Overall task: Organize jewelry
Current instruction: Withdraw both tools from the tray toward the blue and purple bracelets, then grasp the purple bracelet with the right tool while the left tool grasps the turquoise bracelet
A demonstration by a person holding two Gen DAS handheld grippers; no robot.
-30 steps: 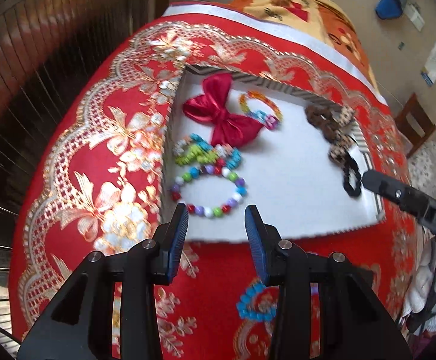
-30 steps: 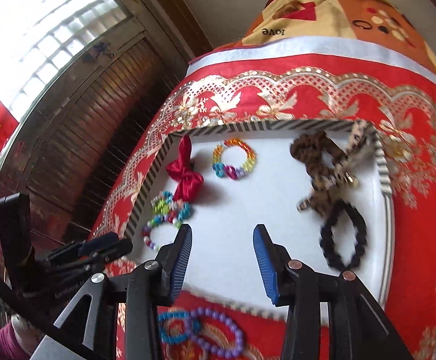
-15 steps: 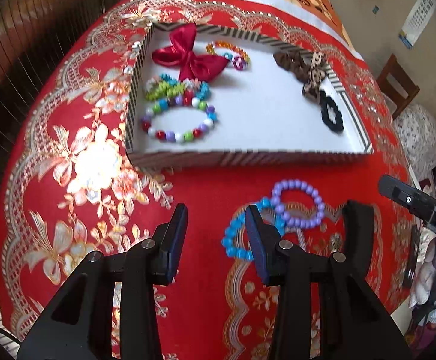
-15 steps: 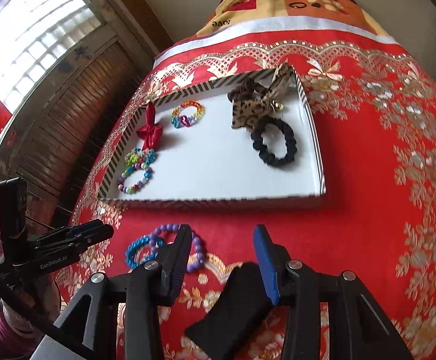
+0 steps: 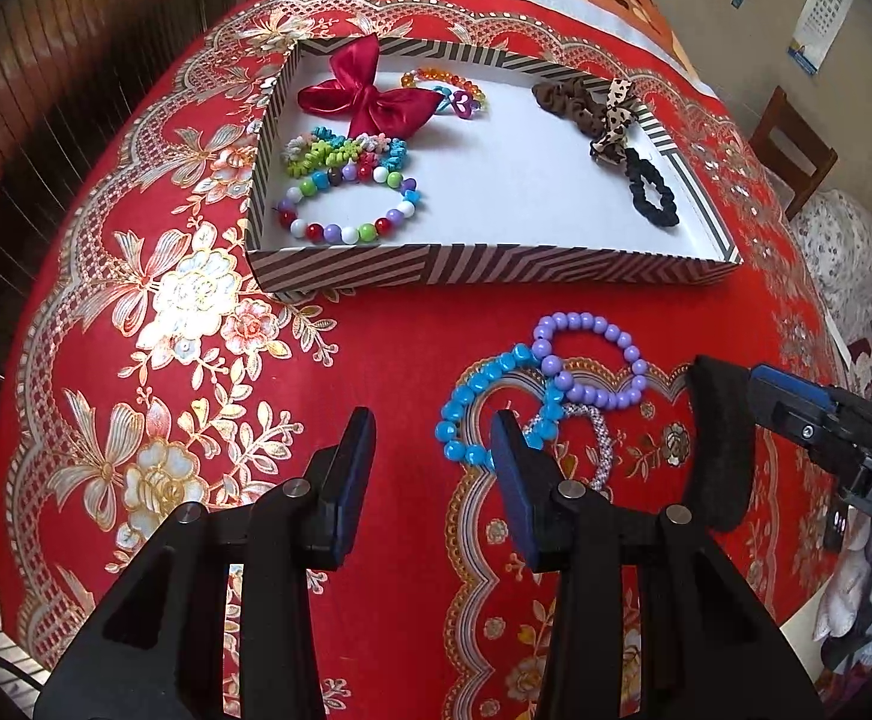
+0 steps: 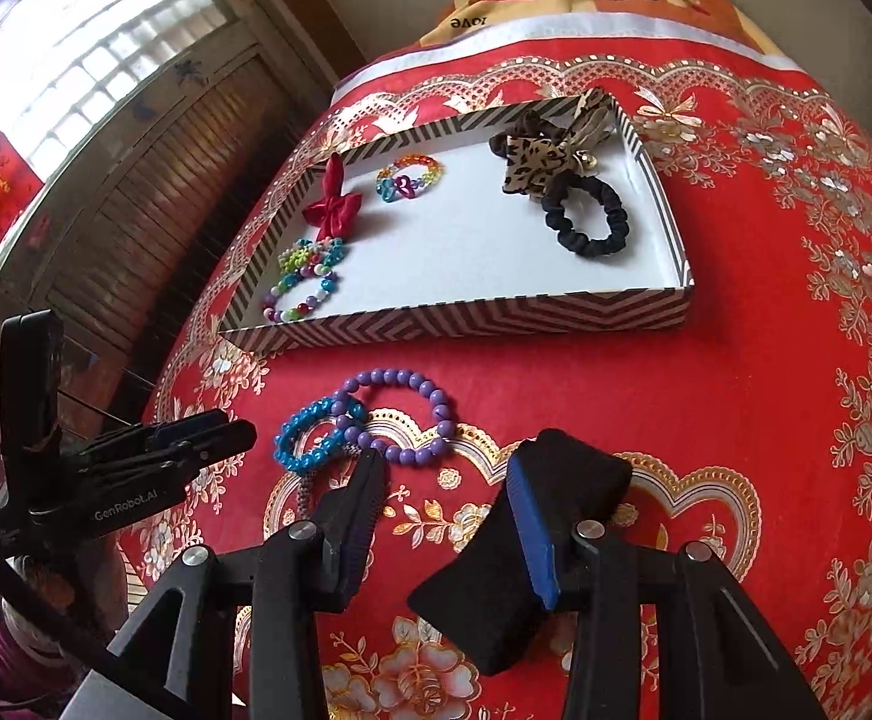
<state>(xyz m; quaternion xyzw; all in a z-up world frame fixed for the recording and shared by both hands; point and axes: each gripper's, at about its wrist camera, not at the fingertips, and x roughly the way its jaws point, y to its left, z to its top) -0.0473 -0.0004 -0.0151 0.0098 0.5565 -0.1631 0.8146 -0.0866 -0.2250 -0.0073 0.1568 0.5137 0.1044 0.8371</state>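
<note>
The left tongs [image 5: 429, 450] stand apart with nothing between their blue pads, poised over the red and gold flowered cloth covering the surface [image 5: 153, 372]. The right tongs [image 6: 445, 510] also stand apart; a black foam-like block [image 6: 562, 480] lies beside and behind the right pad, and whether that pad touches it I cannot tell.

The landmark is the shallow striped cardboard tray with a white floor [image 5: 436, 261]. On the near side of the tray, on the cloth, lie a bright blue beaded bracelet [image 5: 466, 396] and a lilac beaded bracelet [image 5: 622, 348], overlapping, with a small silvery beaded band [image 5: 598, 450] partly under them, just ahead of the left tongs.

Inside the tray, at its left end, sit a red satin bow [image 5: 369, 99], a multicoloured round-bead bracelet [image 5: 345, 210], a cluster of flower-shaped beads [image 5: 339, 150] and a rainbow bead bracelet [image 5: 448, 87]. At its right end lie a brown leopard-print scrunchie [image 5: 592, 108] and a black scrunchie [image 5: 652, 192].
</note>
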